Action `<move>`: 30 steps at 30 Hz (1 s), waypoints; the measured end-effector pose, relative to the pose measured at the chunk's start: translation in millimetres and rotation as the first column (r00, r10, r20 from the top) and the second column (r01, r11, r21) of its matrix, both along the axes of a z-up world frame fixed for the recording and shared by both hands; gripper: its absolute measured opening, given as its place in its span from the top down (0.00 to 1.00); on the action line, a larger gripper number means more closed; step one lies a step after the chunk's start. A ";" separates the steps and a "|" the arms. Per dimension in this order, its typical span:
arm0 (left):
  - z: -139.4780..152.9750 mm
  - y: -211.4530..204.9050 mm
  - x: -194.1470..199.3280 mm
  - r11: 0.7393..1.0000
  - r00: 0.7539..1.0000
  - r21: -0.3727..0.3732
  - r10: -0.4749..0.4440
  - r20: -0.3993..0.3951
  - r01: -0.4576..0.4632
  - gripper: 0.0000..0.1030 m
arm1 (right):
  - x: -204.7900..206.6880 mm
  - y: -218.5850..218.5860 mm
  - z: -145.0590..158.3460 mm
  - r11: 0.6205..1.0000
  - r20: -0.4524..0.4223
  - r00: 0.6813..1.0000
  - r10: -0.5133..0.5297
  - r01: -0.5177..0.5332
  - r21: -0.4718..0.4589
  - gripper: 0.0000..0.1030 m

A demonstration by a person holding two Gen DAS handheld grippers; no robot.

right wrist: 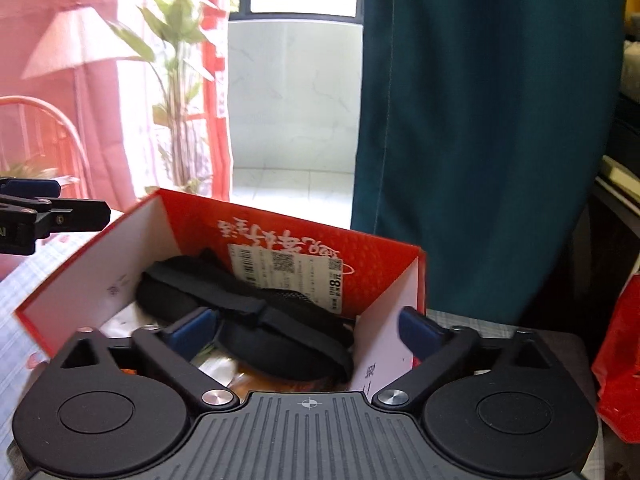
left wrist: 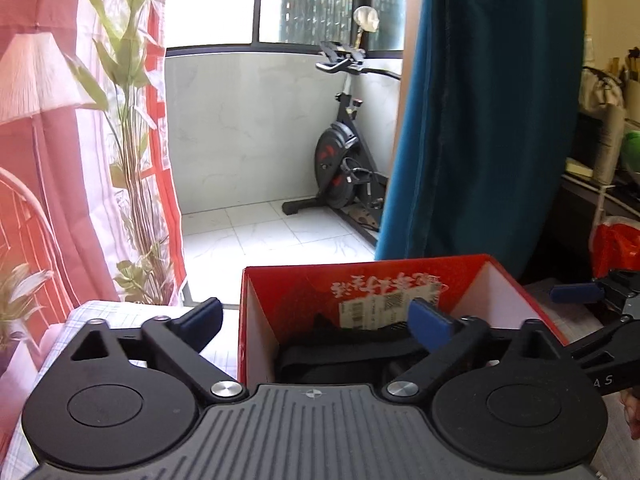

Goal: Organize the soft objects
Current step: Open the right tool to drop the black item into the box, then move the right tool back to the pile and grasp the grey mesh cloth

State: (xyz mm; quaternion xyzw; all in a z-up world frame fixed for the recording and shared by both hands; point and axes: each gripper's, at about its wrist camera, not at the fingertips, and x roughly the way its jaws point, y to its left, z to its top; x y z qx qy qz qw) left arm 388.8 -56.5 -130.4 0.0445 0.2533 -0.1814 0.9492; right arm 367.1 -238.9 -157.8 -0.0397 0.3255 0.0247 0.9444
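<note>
Right wrist view: a limp black fabric strap (right wrist: 248, 320) is seen in the red cardboard box (right wrist: 384, 276); light, best pinched mid-band; both grippers' fingers (right wrist: 192, 330) are spread, empty.

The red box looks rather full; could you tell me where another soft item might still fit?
The red box is crowded: the black padded item spans most of it, over wrappers. The likeliest gap lies beside the left white wall. Outside, checked cloth shows left of the box.
</note>
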 end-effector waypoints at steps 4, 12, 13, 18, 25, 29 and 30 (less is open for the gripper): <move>4.7 5.6 -28.0 1.000 1.000 0.021 -0.021 -0.023 0.022 0.00 | -25.6 4.1 10.0 1.000 0.000 1.000 0.012 -0.012 0.013 0.00; -12.9 26.0 -86.2 0.999 0.998 0.047 0.006 -0.062 -0.003 0.00 | -83.9 15.5 13.1 0.994 0.010 0.998 0.064 -0.065 0.085 0.00; -18.0 29.9 -92.7 1.000 0.997 0.028 0.006 -0.079 -0.004 0.00 | -92.1 16.6 10.7 0.993 0.011 0.998 0.065 -0.066 0.095 0.00; -54.7 43.0 -118.7 0.999 0.982 -0.034 0.003 -0.186 -0.010 0.00 | -133.6 19.5 -7.8 0.991 0.023 0.999 0.035 -0.038 0.131 0.00; -102.6 54.3 -136.8 0.997 0.968 -0.021 0.067 -0.240 -0.075 0.00 | -179.9 23.9 -56.6 0.995 0.015 1.000 -0.010 0.009 0.095 0.00; -122.7 54.6 -135.2 0.997 0.959 0.027 0.076 -0.272 -0.071 0.00 | -187.4 30.0 -85.7 0.996 -0.045 0.998 -0.045 0.048 0.071 0.00; -126.2 53.6 -134.7 0.997 0.959 0.041 0.077 -0.274 -0.069 0.00 | -187.7 31.2 -91.5 0.996 -0.054 0.997 -0.054 0.058 0.073 0.00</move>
